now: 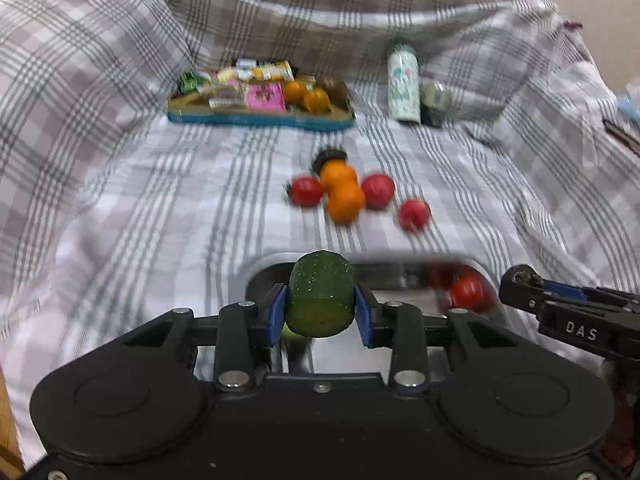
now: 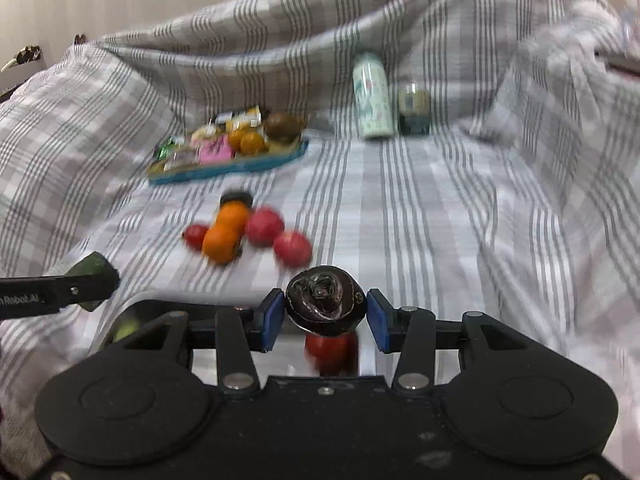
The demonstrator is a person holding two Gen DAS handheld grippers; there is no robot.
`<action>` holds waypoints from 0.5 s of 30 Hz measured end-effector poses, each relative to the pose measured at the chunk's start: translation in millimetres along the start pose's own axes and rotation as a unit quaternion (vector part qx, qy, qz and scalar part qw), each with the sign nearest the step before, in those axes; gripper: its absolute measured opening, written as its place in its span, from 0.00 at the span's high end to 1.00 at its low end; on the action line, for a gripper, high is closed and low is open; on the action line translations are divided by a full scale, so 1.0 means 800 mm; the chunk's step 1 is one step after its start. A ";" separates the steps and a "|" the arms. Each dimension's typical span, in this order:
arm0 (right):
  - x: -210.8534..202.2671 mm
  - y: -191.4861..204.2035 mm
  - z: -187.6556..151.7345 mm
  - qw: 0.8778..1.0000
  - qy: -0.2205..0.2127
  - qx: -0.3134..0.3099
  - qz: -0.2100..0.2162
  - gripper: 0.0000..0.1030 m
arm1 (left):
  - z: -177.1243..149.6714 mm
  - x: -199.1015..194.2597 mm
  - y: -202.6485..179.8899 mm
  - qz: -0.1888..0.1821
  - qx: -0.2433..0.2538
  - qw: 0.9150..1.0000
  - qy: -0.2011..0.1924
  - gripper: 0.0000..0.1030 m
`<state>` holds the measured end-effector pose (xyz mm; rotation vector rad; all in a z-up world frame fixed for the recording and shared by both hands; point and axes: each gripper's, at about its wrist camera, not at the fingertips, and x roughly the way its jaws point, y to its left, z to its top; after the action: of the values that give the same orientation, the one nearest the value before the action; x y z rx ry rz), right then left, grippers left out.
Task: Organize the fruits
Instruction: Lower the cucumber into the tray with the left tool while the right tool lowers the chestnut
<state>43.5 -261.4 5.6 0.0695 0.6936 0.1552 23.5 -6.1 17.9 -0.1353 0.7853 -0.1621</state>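
Pinching one green fruit [image 1: 321, 300] between its blue pads, the left gripper [image 1: 321, 312] hangs over a metal tray [image 1: 400, 276] that holds a red fruit [image 1: 468, 290]. The right gripper [image 2: 325, 314] is closed on one dark, wrinkled fruit [image 2: 325, 306], just beside the left. Ahead of both, on the checked cloth [image 1: 120, 200], lie two oranges [image 1: 345, 200], three red fruits [image 1: 377, 191] and one dark fruit [image 1: 330, 157]. Farther ahead sit one snack tray [image 1: 260, 118], one bottle [image 1: 403, 84] and one jar [image 1: 436, 104].

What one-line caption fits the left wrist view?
Left gripper clamps a green fruit above a metal tray; oranges and red fruits wait on checked cloth.
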 end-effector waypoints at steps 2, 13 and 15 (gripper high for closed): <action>-0.006 0.001 -0.014 1.000 0.012 -0.003 -0.007 0.55 | -0.012 -0.002 -0.003 -0.003 0.002 1.000 0.011 0.57; -0.013 0.018 -0.050 0.998 0.063 -0.018 0.008 0.55 | -0.047 0.001 -0.027 -0.008 0.040 0.999 0.036 0.57; -0.013 0.023 -0.051 0.998 0.065 -0.023 0.013 0.55 | -0.047 0.003 -0.029 -0.011 0.040 0.998 0.039 0.57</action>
<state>7.2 -244.3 -17.4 0.0255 0.8187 0.2022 -3.6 -31.3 -5.5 -0.0625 0.8550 -0.2194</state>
